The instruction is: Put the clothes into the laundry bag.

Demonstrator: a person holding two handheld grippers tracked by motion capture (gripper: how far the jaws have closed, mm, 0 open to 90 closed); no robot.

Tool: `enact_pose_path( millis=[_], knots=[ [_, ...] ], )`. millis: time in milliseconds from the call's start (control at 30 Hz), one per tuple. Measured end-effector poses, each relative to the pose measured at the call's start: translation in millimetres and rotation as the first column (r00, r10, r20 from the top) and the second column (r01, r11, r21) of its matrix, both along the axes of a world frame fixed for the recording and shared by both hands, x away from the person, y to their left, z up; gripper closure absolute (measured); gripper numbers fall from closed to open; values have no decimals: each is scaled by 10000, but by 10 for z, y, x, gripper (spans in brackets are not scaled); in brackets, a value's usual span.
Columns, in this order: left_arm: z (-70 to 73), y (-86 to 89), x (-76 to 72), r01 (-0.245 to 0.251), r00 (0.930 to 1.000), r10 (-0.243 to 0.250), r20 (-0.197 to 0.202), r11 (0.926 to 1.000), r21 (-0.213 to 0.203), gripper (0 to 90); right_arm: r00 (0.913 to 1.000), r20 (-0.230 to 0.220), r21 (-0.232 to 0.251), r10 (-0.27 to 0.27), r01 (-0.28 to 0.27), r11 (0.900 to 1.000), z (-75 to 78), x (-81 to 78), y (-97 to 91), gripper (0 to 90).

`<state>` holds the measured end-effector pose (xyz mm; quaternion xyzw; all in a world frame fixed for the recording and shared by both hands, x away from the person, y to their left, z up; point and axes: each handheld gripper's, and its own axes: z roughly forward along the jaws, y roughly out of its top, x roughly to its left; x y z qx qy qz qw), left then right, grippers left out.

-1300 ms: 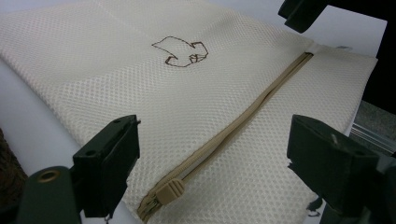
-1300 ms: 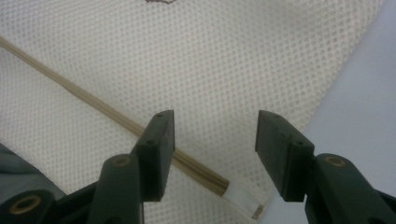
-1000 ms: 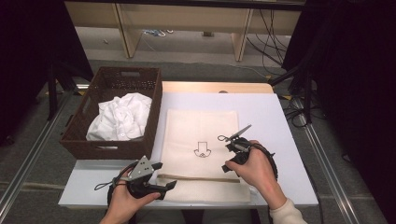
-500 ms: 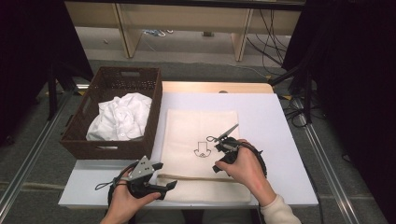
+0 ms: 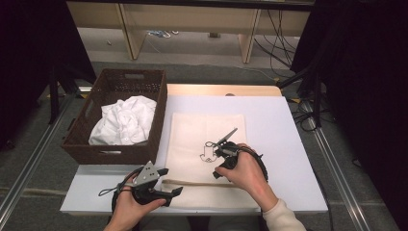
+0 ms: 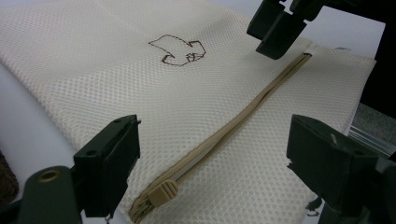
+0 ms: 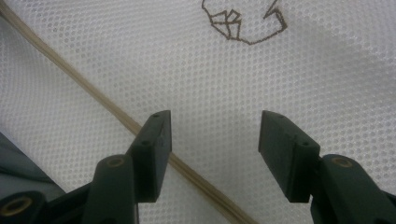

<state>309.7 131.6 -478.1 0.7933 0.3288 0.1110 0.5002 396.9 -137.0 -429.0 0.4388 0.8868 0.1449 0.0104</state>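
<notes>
high view first: nearest the person, the left gripper [image 5: 169, 182] sits at the near left corner of the mesh laundry bag [image 5: 204, 130], held in the left hand [image 5: 132, 208], its jaws spread wide with nothing between them. the bag lies flat on the white table [image 5: 279, 120], and every place below is told from this bag. left gripper view shows the jaws either side of the bag's near edge, with the tan zipper pull [image 6: 161, 193] between them but untouched, at the left end of the closed zipper [image 6: 243, 116], which runs along the bag's near edge. a little farther in, the right gripper [image 5: 215, 158] hovers over the middle of the bag, just beyond the zipper line, gripped by the right hand [image 5: 243, 168]; its jaws stand wide apart and hold nothing. right gripper view looks straight down on the mesh, the zipper crossing under one jaw and the brown stitched emblem [image 7: 245, 23] lying just ahead of the jaws. beside the bag's left edge stands a dark wicker basket [image 5: 159, 103], touching or nearly touching it, with crumpled white cloth [image 5: 124, 120] inside.
</notes>
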Motion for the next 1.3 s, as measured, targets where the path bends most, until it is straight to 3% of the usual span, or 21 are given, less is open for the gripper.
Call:
enact_pose_path(
  millis=[700, 1300],
  knots=[
    [-3, -3, 5, 53, 9998, -54, 169, 10000, 48, 172, 9970, -75, -170, 767, -768, 9969, -118, -77, 238, 430],
    [-7, -3, 3, 79, 9998, -79, 165, 10000, 21, 173, 9929, -109, -435, 1181, -1184, 9920, -248, -61, 278, 422]
  ],
)
